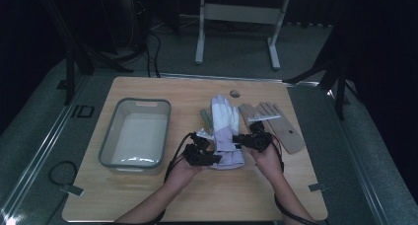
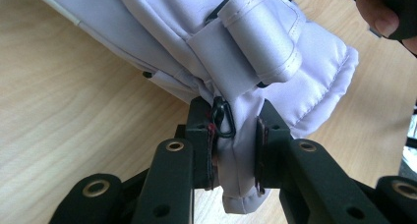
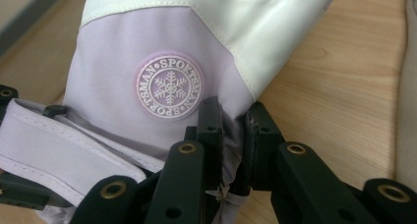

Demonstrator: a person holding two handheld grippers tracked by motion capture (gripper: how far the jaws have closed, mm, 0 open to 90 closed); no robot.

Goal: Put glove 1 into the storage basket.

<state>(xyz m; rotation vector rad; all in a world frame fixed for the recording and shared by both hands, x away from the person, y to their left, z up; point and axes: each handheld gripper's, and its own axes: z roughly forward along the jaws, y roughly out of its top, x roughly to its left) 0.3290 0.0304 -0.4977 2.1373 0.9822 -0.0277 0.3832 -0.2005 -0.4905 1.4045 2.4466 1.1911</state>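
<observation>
Between both grippers: glove [image 1: 224,131] on table [image 1: 148,195], long axis pointing away from person. Left gripper [image 1: 206,153] clamps cuff's left edge, right gripper [image 1: 246,139] clamps right edge. Bin [image 1: 106,136] left, nearer left hand.

A white-and-lilac ski glove [image 1: 224,131] bearing a round lilac snowflake badge [image 3: 169,86] lies on a pale woodgrain table [image 1: 148,200], beside a beige glove [image 1: 276,124] and a grey-rimmed clear tub [image 1: 106,136].
</observation>
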